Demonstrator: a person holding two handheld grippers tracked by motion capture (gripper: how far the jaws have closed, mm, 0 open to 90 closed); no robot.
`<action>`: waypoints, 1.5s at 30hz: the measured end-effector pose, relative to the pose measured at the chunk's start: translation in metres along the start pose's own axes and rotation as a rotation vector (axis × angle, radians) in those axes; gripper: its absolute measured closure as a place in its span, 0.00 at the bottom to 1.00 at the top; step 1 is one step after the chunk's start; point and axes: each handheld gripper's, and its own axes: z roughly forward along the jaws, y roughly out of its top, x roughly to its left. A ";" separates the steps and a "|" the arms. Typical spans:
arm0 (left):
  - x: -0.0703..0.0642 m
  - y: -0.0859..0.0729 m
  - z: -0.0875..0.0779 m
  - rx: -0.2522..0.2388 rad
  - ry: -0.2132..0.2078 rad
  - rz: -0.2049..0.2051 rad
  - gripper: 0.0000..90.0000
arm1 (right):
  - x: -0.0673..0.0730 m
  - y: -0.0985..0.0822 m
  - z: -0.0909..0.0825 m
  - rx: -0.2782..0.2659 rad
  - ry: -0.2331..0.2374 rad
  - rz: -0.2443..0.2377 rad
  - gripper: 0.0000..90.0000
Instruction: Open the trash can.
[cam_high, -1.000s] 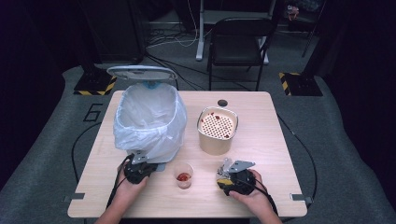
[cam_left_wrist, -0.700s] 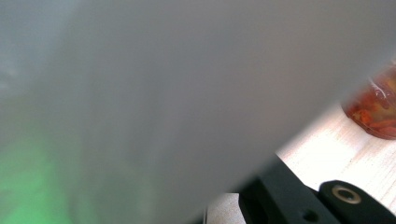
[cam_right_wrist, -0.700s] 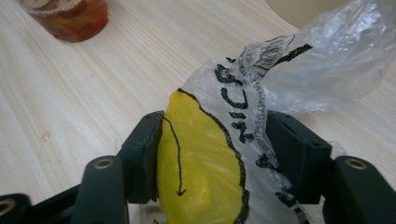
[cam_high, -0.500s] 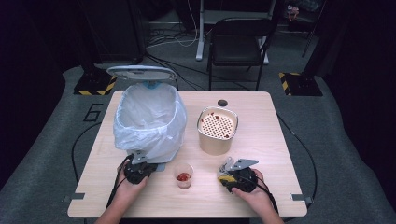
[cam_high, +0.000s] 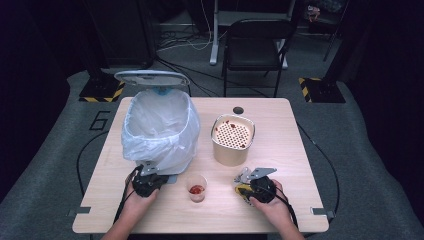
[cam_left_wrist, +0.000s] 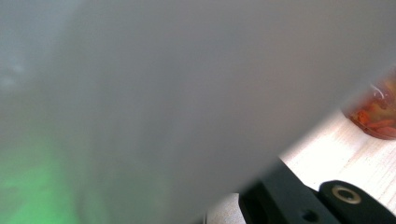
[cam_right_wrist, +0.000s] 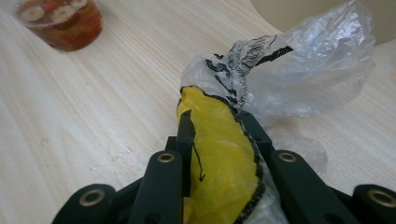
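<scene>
1. Left of the high view's middle, a white bin (cam_high: 159, 131) lined with a clear plastic bag stands on the bench (cam_high: 280, 210), its lid (cam_high: 151, 78) tipped up behind it.
2. At the bin's lower edge sits the left claw (cam_high: 148, 176), clenched; it seems to pinch the bag's plastic, though the contact itself is hard to make out. In the left gripper view pale plastic film (cam_left_wrist: 163, 93) hangs right before the lens and blocks most of the scene.
3. In the lower centre, a small clear cup (cam_high: 197, 187) with red contents stands between the two claws, touching neither. It also shows at the upper left of the right gripper view (cam_right_wrist: 60, 21).
4. Right of centre, a beige tub (cam_high: 232, 140) with a perforated top stands just beyond the cup.
5. Lower right, the right claw (cam_high: 245, 184) has just been closing and now grasps a yellow wrapper (cam_right_wrist: 219, 154) bundled with crumpled clear plastic (cam_right_wrist: 308, 70), which lies on the bench near the tub.
6. Beyond the bench, at the upper right, stands a black chair (cam_high: 255, 45).
</scene>
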 end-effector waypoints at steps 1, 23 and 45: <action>0.000 0.000 0.000 -0.002 -0.001 -0.001 1.00 | 0.001 0.001 -0.001 0.002 0.010 0.006 0.82; -0.001 0.000 0.000 -0.007 -0.002 -0.010 1.00 | 0.014 0.050 -0.051 -0.100 0.155 -0.009 0.83; 0.000 0.000 -0.001 0.005 -0.008 0.032 1.00 | 0.019 0.125 -0.095 -0.163 0.215 -0.098 0.83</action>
